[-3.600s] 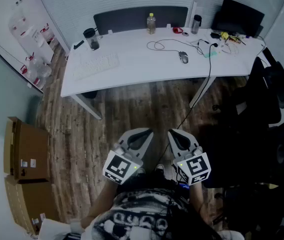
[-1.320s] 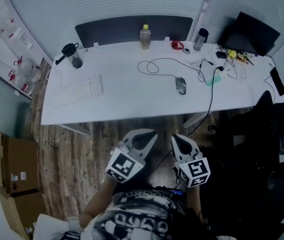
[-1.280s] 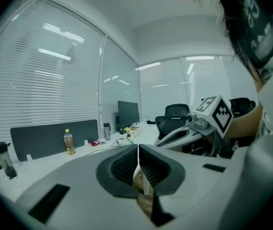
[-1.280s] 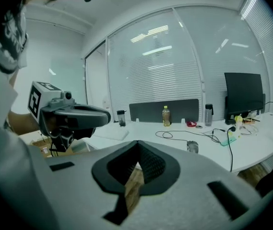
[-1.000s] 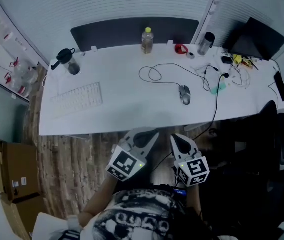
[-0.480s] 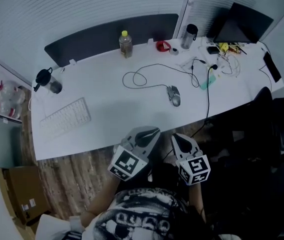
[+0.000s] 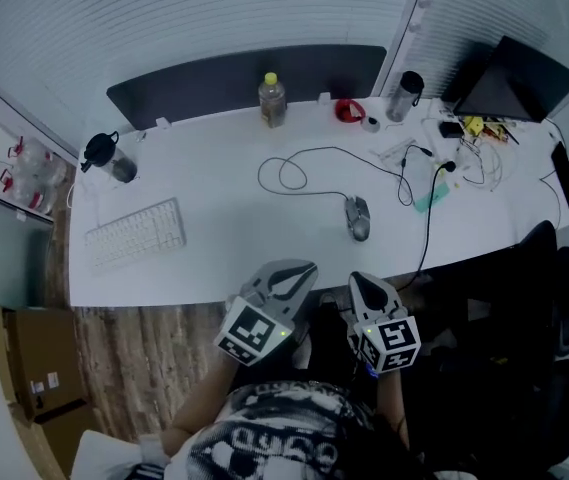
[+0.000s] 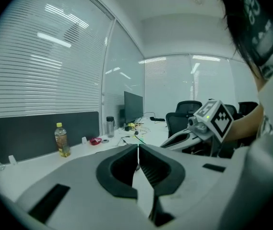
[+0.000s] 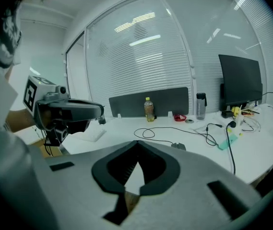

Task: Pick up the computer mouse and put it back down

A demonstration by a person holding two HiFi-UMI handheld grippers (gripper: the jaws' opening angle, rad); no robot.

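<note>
White desk [image 7: 214, 263], grey mouse [image 7: 360, 218], white keyboard [image 7: 136, 232], yellow-capped bottle [image 7: 272, 101], black monitor [image 7: 524, 76], brown wood-grain floor [image 7: 129, 368]

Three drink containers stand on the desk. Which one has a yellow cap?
The plastic bottle at the back middle, before the dark panel. The jug at the left end and the tumbler to the right both have dark lids.

The desk [image 7: 224, 258] is bare along its front edge between the keyboard [image 7: 136, 233] and the mouse [image 7: 359, 218]. Right of the mouse, near it, a black cable [image 7: 426, 230] hangs over that edge. Behind the mouse lies its looped cord [image 7: 284, 174]; chairs [image 7: 562, 293] stand by the right end.
</note>
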